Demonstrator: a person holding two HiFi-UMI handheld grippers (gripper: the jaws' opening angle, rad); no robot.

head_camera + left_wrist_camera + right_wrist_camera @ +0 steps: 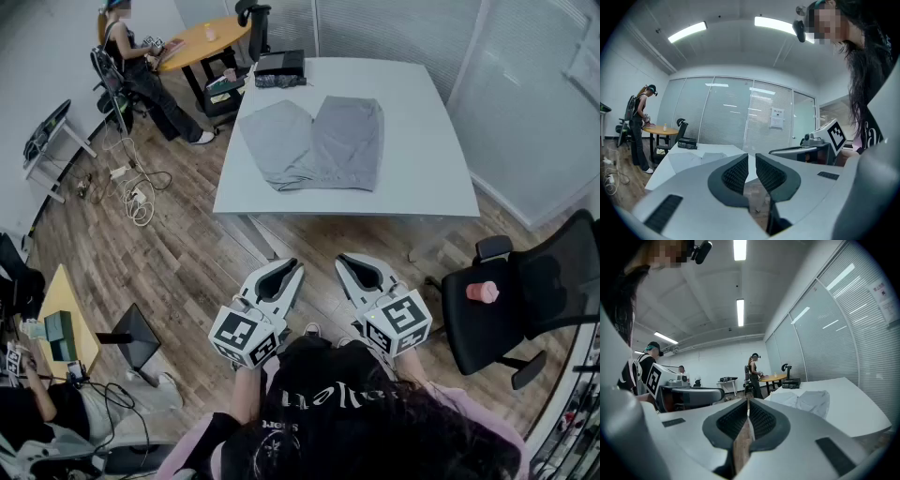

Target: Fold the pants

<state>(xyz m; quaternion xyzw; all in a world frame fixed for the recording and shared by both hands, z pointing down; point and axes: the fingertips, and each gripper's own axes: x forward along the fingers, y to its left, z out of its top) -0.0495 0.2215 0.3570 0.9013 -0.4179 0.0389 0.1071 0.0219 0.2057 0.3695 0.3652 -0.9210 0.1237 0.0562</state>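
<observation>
Grey pants (314,141) lie spread flat on the white table (422,141), legs pointing to the far end. Both grippers hang over the wooden floor in front of the table, well short of its near edge. My left gripper (291,266) has its jaws almost together, a narrow slit between the pads, nothing in it (751,157). My right gripper (349,260) is shut and empty, its tips touching (747,401). The pants (689,159) show ahead in the left gripper view, and the pants (806,401) lie to the right in the right gripper view.
A black case (279,66) sits at the table's far end. A black office chair (525,300) with a pink thing (483,292) on its seat stands at the right. Cables (136,192) lie on the floor at the left. A person (131,66) sits at an orange table (202,42).
</observation>
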